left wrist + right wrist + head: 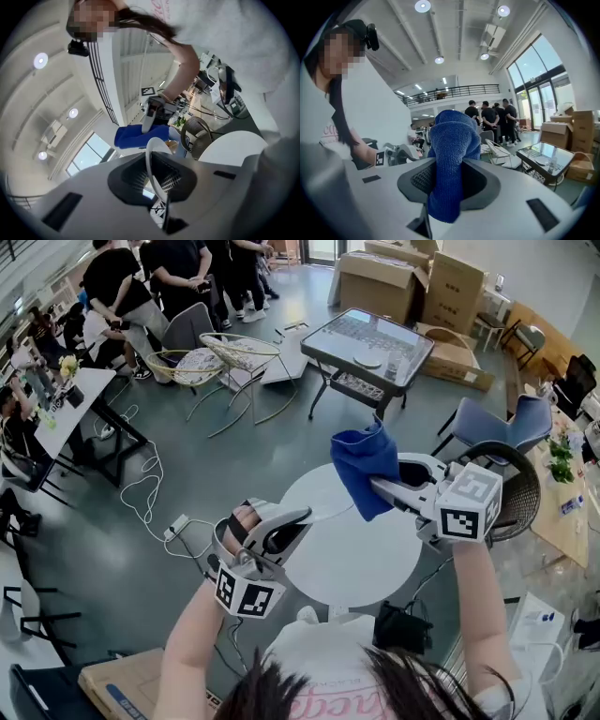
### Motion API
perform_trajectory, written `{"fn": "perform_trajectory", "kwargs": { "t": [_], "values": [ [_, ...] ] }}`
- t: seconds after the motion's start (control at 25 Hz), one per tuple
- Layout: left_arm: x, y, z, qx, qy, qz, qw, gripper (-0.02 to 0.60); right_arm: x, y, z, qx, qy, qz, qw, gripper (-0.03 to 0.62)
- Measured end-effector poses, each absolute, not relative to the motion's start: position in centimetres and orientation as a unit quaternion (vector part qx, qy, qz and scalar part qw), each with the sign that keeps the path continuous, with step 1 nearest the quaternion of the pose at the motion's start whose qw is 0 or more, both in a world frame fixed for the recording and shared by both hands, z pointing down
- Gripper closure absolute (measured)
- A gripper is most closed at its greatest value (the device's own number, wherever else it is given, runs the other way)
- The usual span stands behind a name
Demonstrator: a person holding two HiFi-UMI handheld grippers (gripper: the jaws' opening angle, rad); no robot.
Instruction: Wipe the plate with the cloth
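Observation:
My left gripper is shut on the rim of a white plate, held on edge above the round table. In the left gripper view the plate rises as a thin white curve out of the closed jaws of that gripper. My right gripper is shut on a blue cloth, which bunches up above its fingers, just right of the plate. In the right gripper view the cloth fills the jaws of the right gripper, with the left gripper beyond. The cloth hangs close behind the plate.
A round white table lies below both grippers. A dark wicker chair and a blue chair stand to the right. Farther off are a glass-top table, cardboard boxes, wire chairs, several people and floor cables.

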State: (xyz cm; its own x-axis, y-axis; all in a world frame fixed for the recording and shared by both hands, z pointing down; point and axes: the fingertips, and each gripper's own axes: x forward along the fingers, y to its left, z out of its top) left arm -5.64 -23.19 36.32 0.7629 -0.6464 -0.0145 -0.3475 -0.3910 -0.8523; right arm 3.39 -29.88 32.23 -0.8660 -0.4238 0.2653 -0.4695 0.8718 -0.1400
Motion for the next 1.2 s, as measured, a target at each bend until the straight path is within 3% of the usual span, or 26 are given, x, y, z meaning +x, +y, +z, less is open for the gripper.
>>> {"fn": "perform_trajectory", "kwargs": {
  "t": [0.12, 0.28, 0.56, 1.2],
  "values": [
    [-4.9, -22.2, 36.0, -0.793, 0.287, -0.172, 0.509, 0.554, 1.3, -29.5, 30.5, 0.183, -0.968, 0.06, 0.159, 0.461],
    [-4.3, -22.3, 35.4, -0.764, 0.27, -0.188, 0.555, 0.555, -2.1, -28.9, 30.9, 0.13, -0.954, -0.022, 0.268, 0.461],
    [-3.4, -21.6, 36.4, -0.719, 0.228, -0.223, 0.617, 0.555, -4.3, -26.8, 34.9, 0.046, -0.909, -0.058, 0.41, 0.462],
    [-3.1, -21.2, 36.6, -0.706, 0.21, -0.237, 0.633, 0.557, -2.8, -32.8, 40.5, 0.075, -0.889, -0.051, 0.448, 0.461]
  ]
}}
